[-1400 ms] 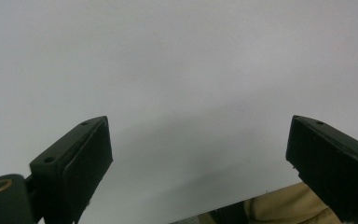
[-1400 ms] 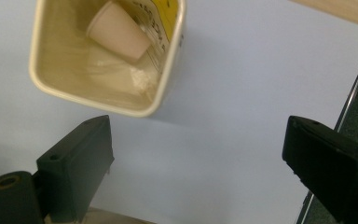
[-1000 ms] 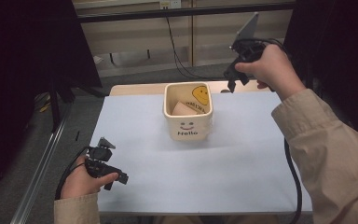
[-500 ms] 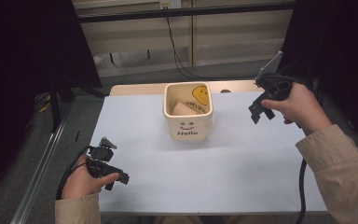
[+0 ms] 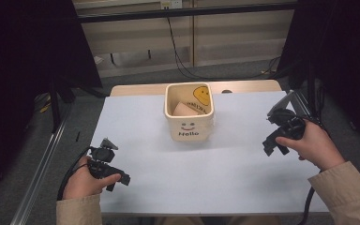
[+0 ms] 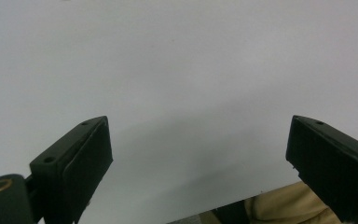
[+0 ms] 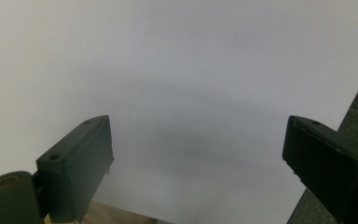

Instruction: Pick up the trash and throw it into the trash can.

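Since the earlier shots the right gripper (image 5: 274, 143) has come way down from up behind the box and now sits low over the right edge of the white table sheet (image 5: 206, 173), while the left gripper (image 5: 115, 176) hasn't budged from the near left corner.

Count-wise: two grippers, one in each hand, and one cream square box (image 5: 190, 112) with a smiley and "Hello" on its front.

That box stands upright, mouth up, at the middle back of the sheet, printed face toward the person. It's about as wide as deep, so no real long axis. Something tan (image 5: 183, 109) lies tilted inside; can't tell what it is.

Both grippers are well away from the box. In each gripper view the jaws are spread wide apart with just bare sheet between them, so neither has hold of anything.
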`<state>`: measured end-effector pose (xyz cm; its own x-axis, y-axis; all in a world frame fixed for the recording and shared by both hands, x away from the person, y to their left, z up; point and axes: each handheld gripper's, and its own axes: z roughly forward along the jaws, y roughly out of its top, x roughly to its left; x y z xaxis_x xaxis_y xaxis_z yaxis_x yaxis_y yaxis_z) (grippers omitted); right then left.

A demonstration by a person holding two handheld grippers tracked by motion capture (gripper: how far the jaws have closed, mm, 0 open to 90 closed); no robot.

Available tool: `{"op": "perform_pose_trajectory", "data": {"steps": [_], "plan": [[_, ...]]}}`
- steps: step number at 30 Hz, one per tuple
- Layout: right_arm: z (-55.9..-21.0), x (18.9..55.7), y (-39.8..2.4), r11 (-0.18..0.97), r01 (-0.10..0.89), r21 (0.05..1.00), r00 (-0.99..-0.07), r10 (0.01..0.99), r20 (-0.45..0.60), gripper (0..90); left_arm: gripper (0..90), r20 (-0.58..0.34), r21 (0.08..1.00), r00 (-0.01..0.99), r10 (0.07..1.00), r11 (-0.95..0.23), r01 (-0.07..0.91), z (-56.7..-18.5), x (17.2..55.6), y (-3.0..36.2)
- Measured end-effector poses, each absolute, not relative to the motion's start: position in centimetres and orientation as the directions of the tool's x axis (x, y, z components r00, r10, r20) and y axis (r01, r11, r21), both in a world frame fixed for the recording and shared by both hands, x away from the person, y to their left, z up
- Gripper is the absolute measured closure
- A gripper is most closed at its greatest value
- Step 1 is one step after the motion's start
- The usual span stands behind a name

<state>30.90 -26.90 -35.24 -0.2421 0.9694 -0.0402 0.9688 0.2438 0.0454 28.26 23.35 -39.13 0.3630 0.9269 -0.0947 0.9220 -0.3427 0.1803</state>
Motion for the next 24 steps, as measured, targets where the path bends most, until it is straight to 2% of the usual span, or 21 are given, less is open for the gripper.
{"op": "perform_pose_trajectory", "data": {"steps": [11, 24], "plan": [[-40.7, 27.8, -28.9, 0.221, 0.975, -0.005, -0.221, 0.975, -0.011, 8.3, 6.8, -0.087, 0.181, 0.362, 0.928, -0.342, 0.922, -39.3, 28.3, 23.3], [-44.1, 24.7, -29.7, 0.229, 0.973, -0.034, -0.23, 0.973, -0.026, 7.9, 6.8, -0.093, 0.17, 0.357, 0.93, -0.338, 0.926, -39.4, 28.4, 23.3]]}}
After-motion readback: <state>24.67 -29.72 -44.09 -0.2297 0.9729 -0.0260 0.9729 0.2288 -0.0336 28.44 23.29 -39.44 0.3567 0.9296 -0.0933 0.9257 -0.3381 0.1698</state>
